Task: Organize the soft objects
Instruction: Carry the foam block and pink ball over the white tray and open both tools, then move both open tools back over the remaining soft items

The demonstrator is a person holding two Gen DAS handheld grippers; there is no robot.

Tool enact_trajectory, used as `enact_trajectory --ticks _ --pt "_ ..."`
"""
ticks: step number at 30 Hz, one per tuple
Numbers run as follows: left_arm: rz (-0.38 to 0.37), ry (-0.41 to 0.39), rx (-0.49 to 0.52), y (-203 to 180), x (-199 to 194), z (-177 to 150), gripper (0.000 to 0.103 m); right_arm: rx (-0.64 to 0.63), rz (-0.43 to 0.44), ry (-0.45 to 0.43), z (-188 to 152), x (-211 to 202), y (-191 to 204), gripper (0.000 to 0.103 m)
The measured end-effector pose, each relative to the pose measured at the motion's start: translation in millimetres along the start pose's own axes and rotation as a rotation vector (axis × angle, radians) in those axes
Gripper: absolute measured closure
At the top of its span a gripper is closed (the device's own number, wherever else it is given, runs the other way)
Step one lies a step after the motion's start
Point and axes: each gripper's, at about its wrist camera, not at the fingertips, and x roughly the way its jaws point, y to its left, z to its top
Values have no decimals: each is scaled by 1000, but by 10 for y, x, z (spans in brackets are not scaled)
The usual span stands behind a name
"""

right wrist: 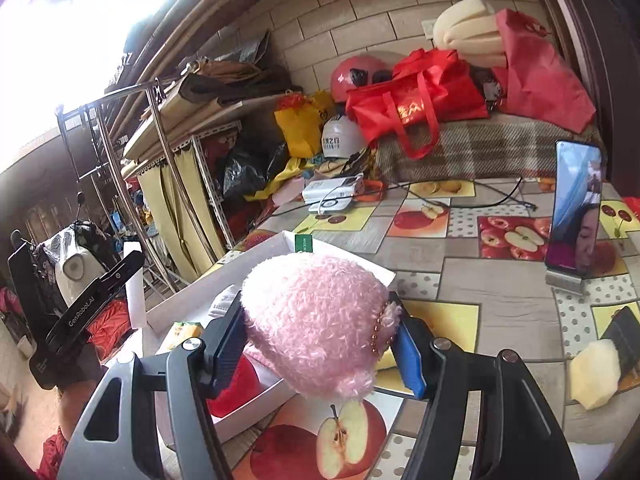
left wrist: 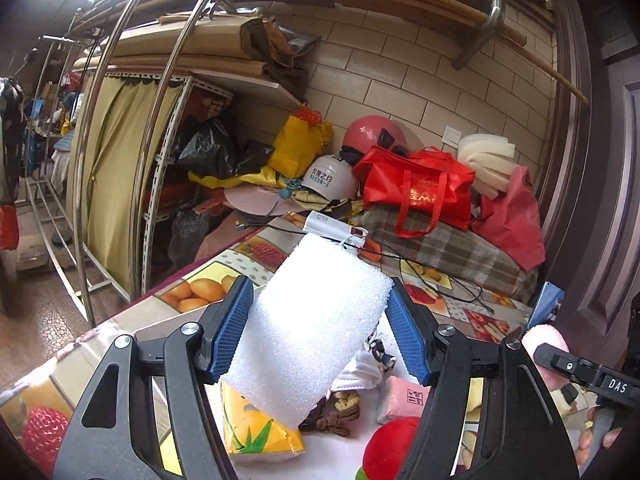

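My left gripper (left wrist: 320,320) is shut on a white foam sponge block (left wrist: 312,328), held tilted above a white tray (left wrist: 344,444). In the tray lie a yellow tissue pack (left wrist: 256,432), a pink packet (left wrist: 404,396), a brown knotted item (left wrist: 336,412) and a red plush (left wrist: 388,448). My right gripper (right wrist: 320,332) is shut on a fluffy pink plush (right wrist: 316,320) with a bead string, held over the near right corner of the white tray (right wrist: 256,256). The pink plush (left wrist: 540,340) and the other gripper show at the right edge of the left wrist view.
A fruit-patterned tablecloth (right wrist: 460,280) covers the table. A phone on a stand (right wrist: 576,208) rises at the right; a yellow sponge with a dark side (right wrist: 600,372) lies near it. Power bank and cables (right wrist: 332,192), helmets, red bags (right wrist: 412,108) and a plaid cushion crowd the far side. Metal racks stand left.
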Motion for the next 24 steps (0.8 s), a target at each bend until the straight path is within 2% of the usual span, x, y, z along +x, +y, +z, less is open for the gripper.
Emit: enact_trajectory --ticks 3,8,10,12,14,18,24 --pt "23 18 -11 72 40 -33 35 19 10 59 -12 325 49 38" --pt "25 82 -7 26 160 -99 34 38 -4 102 -47 717 147 37" --pt "46 76 7 -14 150 -95 25 15 -11 110 -68 784 213 35" --pt "62 51 3 -13 114 -93 0 -24 -28 86 -106 751 285 21" --pt "72 21 -4 13 64 -79 0 -54 -29 49 -121 686 340 0" --pt "100 -7 0 37 22 -73 0 -96 -16 8 -117 576 443 0" --pt "120 2 11 30 49 -91 0 -91 -2 -27 -91 432 490 0"
